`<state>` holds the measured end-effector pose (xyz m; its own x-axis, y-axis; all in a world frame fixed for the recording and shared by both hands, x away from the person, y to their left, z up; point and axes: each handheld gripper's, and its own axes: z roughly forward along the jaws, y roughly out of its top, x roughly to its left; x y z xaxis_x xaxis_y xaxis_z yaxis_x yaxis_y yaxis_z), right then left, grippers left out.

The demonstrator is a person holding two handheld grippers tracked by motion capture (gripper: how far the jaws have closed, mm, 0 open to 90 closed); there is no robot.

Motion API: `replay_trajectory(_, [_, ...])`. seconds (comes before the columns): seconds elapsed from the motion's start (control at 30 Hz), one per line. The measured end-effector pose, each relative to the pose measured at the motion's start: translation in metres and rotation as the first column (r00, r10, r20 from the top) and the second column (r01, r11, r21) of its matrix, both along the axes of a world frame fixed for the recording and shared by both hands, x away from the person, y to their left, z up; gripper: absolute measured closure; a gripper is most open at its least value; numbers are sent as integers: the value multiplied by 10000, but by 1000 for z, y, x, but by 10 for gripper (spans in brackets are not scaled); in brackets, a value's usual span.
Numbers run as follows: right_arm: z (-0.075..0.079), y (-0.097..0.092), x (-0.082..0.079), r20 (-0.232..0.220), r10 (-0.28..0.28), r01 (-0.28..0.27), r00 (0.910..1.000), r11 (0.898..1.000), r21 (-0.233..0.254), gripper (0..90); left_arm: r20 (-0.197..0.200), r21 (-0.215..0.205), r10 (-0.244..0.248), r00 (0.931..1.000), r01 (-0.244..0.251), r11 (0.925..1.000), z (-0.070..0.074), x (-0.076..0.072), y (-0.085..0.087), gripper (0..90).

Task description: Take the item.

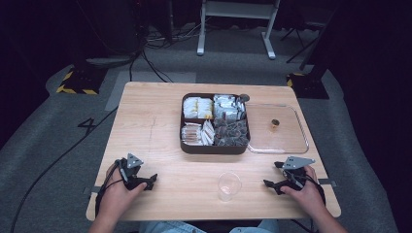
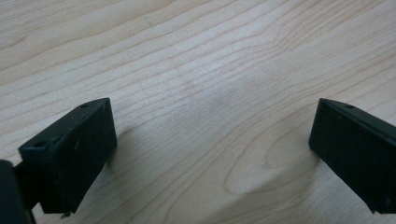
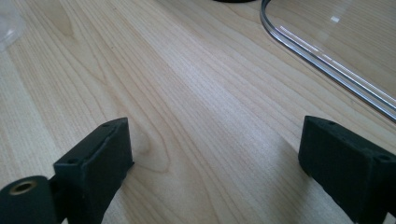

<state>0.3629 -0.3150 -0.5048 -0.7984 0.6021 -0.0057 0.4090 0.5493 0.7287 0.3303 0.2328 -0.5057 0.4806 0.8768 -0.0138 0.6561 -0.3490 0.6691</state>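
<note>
Both claws, left and right, sit wide open and empty on the tabletop, cup between them, so a fast grab could easily tip or crush it.

Both tongs are black, blocky tools. The left tongs carry a grey three-cornered plate on top, and a black cable loops from them over the left hand. The right tongs bear a like grey plate, with black cable across the right hand. Their jaws are matte black rectangular blocks with small screw holes near the corners; a brass-ringed hole sits beside one right jaw. Forearms are bare; blue denim shows at the near edge.
</note>
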Motion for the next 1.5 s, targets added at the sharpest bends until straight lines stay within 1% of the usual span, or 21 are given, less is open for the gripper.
replay_trajectory(0.1, [0,0,0,-14,28,-28,10000,10000,13,103,73,-37,-8,10000,8,10000,0,-2,-1,51])
replay_trajectory(0.37, [0,0,1,-28,70,-70,10000,10000,7,101,34,-28,-54,10000,54,10000,0,-1,0,51])
replay_trajectory(0.5, [0,0,0,-25,61,-61,10000,10000,3,101,74,-36,106,9999,-105,9999,1,-1,-2,63])
replay_trajectory(0.6, [0,0,0,-22,59,-59,10000,10000,7,101,98,-90,398,9992,-397,9992,1,1,-6,70])
replay_trajectory(0.7, [0,0,0,-25,58,-58,10000,10000,9,101,160,-138,355,9992,-353,9993,3,1,-6,193])
replay_trajectory(0.73, [0,0,0,-25,58,-58,10000,10000,9,101,137,-83,364,9992,-362,9993,4,1,-6,193])
replay_trajectory(0.77, [0,0,0,-22,59,-59,10000,10000,9,101,-45,110,386,9992,-386,9992,8,1,-7,282])
replay_trajectory(0.8, [0,0,0,-22,59,-59,10000,10000,9,101,-45,110,386,9992,-386,9992,8,1,-7,314])
replay_trajectory(0.83, [0,0,0,-15,60,-60,10000,10000,10,101,-158,168,382,9991,-380,9991,14,0,-9,317])
replay_trajectory(0.9, [0,0,0,-18,49,-49,10000,10000,14,102,-199,-121,375,9991,-378,9992,20,0,-12,318])
replay_trajectory(0.93, [0,0,0,-18,49,-49,10000,10000,14,102,-199,-121,375,9991,-378,9992,20,0,-12,318])
replay_trajectory(0.97, [0,0,1,-28,-24,24,10000,10000,13,101,-173,-352,253,9995,-259,9990,29,0,-17,318])
replay_trajectory(1.07, [0,0,0,-27,-53,53,10000,10000,16,104,24,-509,-22,10000,23,9987,43,2,-23,320])
replay_trajectory(1.1, [0,0,0,-27,-53,53,10000,10000,16,104,24,-509,-22,10000,23,9987,43,2,-23,321])
replay_trajectory(1.13, [0,0,0,-37,-62,62,10000,10000,23,104,191,-730,-166,9997,179,9972,52,3,-28,324])
replay_trajectory(1.17, [0,0,0,-37,-62,62,10000,10000,23,104,191,-730,-166,9997,179,9972,52,3,-28,326])
replay_trajectory(1.27, [0,0,0,-41,-57,57,10000,10000,28,104,245,-899,-517,9984,537,9945,67,8,-37,338])
replay_trajectory(1.33, [0,0,0,-40,-56,57,10000,10000,29,104,271,-831,-614,9977,634,9945,70,10,-38,338])
replay_trajectory(1.37, [0,0,0,-39,-55,55,10000,10000,29,104,314,-822,-766,9966,789,9935,76,11,-42,338])
replay_trajectory(1.43, [0,0,0,-38,-56,56,10000,10000,28,104,356,-872,-831,9959,859,9925,79,12,-43,337])
replay_trajectory(1.5, [0,0,0,-35,-53,53,10000,10000,28,104,480,-1190,-1099,9928,1149,9862,87,13,-46,337])
